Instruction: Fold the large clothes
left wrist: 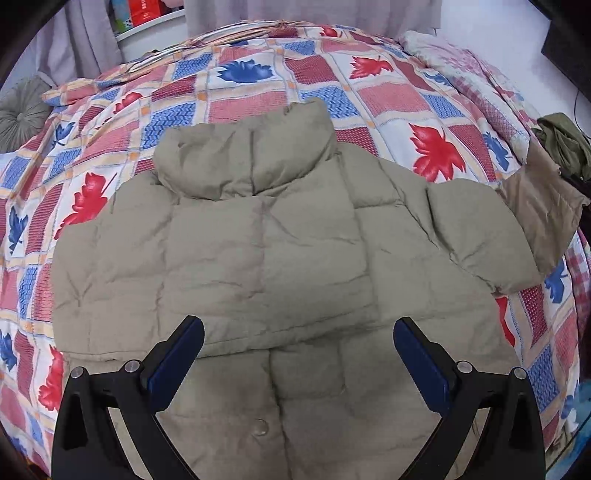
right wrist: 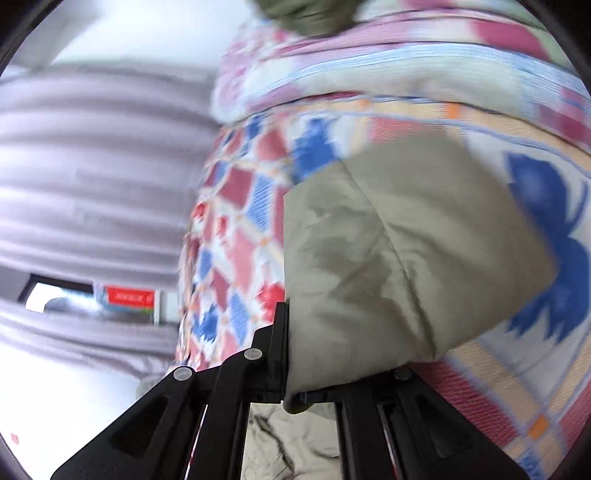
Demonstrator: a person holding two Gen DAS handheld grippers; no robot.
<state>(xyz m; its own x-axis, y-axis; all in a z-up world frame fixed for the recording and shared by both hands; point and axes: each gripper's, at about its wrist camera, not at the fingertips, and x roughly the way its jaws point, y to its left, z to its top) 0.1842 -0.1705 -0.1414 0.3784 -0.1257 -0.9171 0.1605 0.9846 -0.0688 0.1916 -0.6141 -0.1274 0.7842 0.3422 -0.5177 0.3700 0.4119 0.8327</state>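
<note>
Left gripper: low in the left wrist view, its 2 blue-padded fingers stood wide apart above the jacket, gripping nothing.
Right gripper: at the bottom centre of the blurred right wrist view, its jaws were pinched together on a puffy fold of the jacket.
Jacket: a khaki padded garment spread across the middle of the left wrist view, collar toward the top, 1 sleeve reaching right.
Bedspread: a red and blue leaf-patterned check lay under the jacket.
Curtain: grey folds hung at the upper left.
</note>
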